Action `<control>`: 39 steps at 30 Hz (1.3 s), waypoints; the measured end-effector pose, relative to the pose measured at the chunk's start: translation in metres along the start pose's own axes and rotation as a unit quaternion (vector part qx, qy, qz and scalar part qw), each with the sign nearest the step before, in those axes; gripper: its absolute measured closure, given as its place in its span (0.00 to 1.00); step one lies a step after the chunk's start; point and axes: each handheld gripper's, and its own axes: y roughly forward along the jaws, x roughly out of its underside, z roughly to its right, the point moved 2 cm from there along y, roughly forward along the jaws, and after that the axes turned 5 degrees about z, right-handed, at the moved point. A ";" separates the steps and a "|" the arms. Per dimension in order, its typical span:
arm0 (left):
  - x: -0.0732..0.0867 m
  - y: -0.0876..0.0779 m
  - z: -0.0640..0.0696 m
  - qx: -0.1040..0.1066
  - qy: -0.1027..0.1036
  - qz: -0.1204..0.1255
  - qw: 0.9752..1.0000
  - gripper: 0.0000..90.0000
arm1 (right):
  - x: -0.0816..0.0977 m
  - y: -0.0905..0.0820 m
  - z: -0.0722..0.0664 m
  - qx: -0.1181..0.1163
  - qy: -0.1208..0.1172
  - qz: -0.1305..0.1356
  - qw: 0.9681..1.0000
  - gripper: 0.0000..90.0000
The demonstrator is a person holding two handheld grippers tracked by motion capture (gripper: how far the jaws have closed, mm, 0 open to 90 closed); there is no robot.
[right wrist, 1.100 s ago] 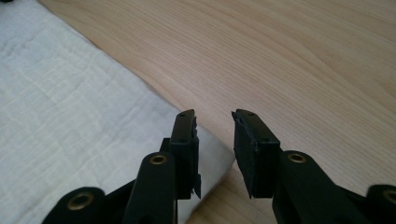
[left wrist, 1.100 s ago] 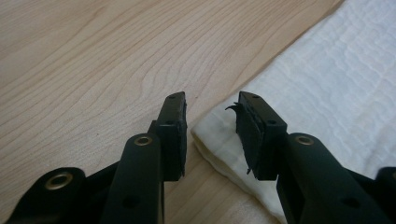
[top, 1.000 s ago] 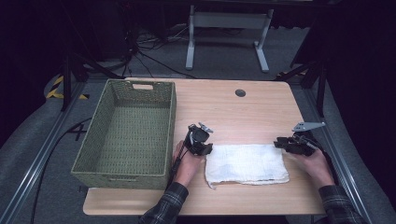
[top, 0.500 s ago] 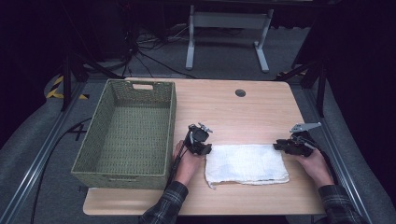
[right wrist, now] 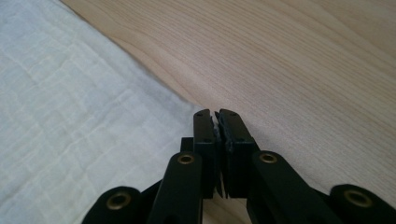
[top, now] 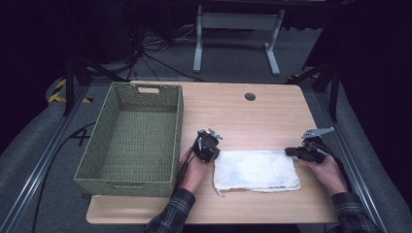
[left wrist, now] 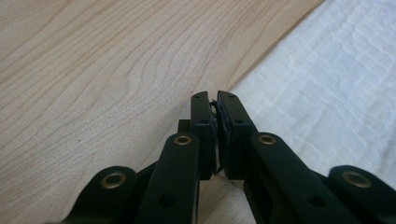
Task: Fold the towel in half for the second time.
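Now the white cloth is pinched at both far corners, left gripper and right gripper just closed on its edge; an even lift is called for next.

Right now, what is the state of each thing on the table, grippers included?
Cloth: folded flat on the table, both far corners pinched.
Basket: upright, empty.
Left gripper: just closed, shut on the cloth's corner.
Right gripper: just closed, shut on the cloth's other corner.
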 end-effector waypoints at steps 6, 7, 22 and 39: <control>-0.006 -0.011 0.001 -0.007 -0.006 0.032 0.999 0.96 | -0.005 -0.010 0.000 0.017 -0.011 0.025 0.999 0.96; -0.007 -0.014 0.001 -0.008 -0.007 0.033 0.999 0.96 | -0.006 -0.013 -0.001 0.020 -0.014 0.030 0.999 0.96; -0.016 -0.048 0.013 -0.002 0.012 0.095 0.995 0.97 | -0.014 -0.043 -0.008 0.039 -0.035 0.087 0.995 0.97; 0.000 -0.064 0.035 0.013 0.057 0.091 0.994 0.97 | 0.006 -0.061 -0.029 0.023 -0.065 0.094 0.993 0.96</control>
